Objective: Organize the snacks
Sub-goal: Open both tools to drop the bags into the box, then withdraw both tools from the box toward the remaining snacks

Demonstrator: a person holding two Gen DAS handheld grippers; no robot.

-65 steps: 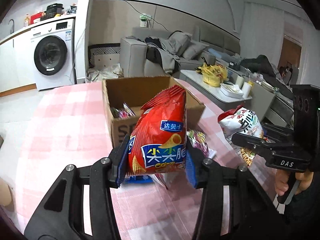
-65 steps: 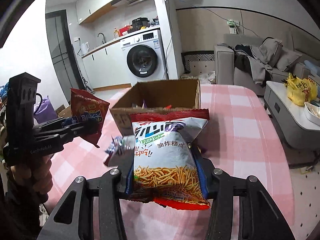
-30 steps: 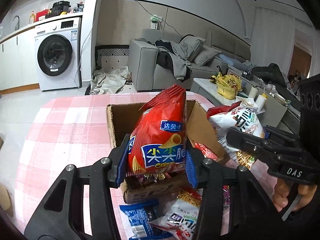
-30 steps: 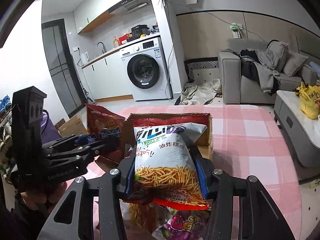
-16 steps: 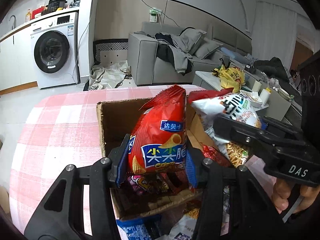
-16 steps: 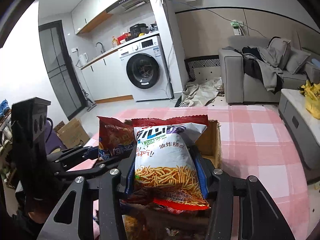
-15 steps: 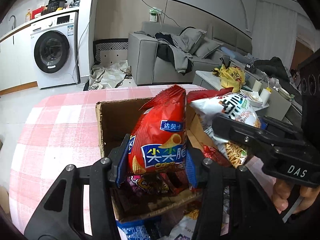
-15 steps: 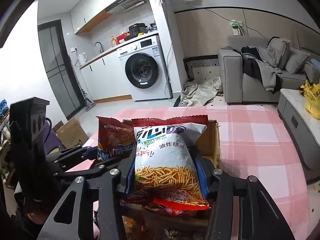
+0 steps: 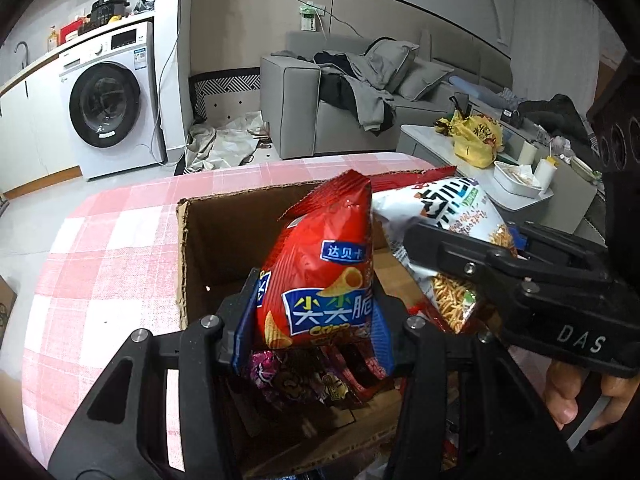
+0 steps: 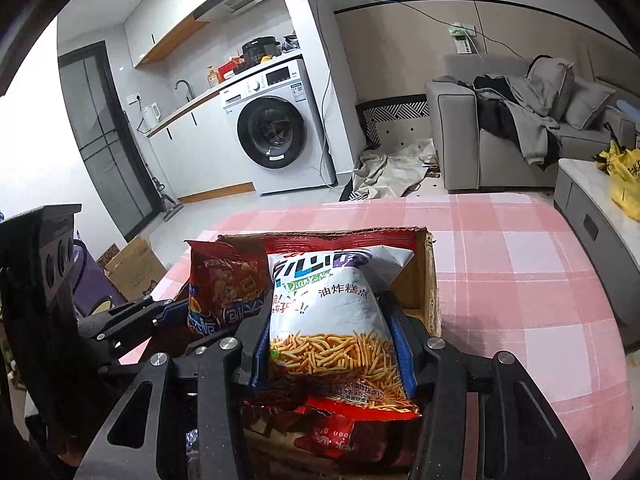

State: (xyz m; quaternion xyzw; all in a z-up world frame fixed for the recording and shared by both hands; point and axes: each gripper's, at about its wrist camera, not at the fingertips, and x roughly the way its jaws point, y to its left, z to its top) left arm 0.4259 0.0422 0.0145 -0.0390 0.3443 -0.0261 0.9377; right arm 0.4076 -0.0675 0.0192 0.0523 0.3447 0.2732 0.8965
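My left gripper [image 9: 314, 320] is shut on a red chip bag [image 9: 320, 264], held upright over the open cardboard box [image 9: 208, 240]. My right gripper [image 10: 332, 340] is shut on a white bag of fried sticks [image 10: 336, 320], also above the box [image 10: 426, 280]. In the left wrist view the white bag [image 9: 452, 236] and right gripper [image 9: 472, 264] sit just right of the red bag. In the right wrist view the red bag [image 10: 224, 288] hangs at left in the left gripper [image 10: 168, 312]. Several small snack packets [image 9: 304, 376] lie inside the box.
The box stands on a table with a pink checked cloth [image 9: 100, 248]. A person's fingers [image 9: 568, 384] grip the right tool's handle. Beyond the table are a washing machine [image 9: 108, 100], a grey sofa [image 9: 340, 92] and a low table [image 9: 516, 176] with a yellow bag.
Both grippers moved forward and down with their bags, from in front of the box to right over its opening. The two bags came closer together.
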